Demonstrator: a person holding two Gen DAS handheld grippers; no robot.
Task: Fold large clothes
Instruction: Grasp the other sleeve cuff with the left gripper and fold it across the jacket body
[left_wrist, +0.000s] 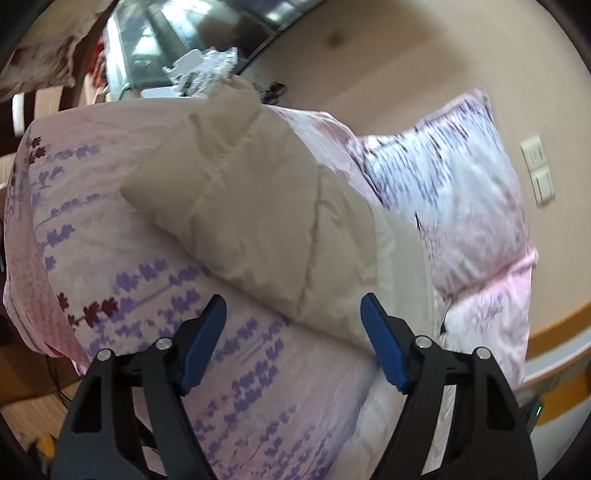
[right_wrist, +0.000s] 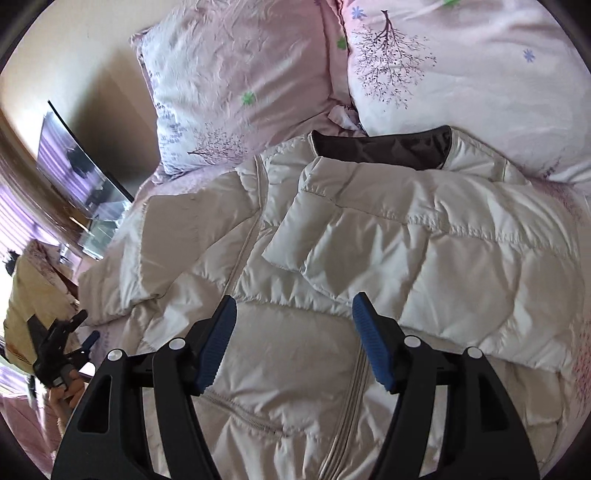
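Both claws (left_wrist: 293, 317) (right_wrist: 293, 314) agape, empty, above jacket (right_wrist: 369, 240).

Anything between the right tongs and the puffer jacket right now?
Nothing: in the right wrist view the right tongs stand open just above the puffer jacket, over its zipper, gripping nothing.

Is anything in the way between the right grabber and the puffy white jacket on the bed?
No, nothing visible is. The right gripper hangs open right over the jacket, with only air between its blue fingertips and the quilted fabric.
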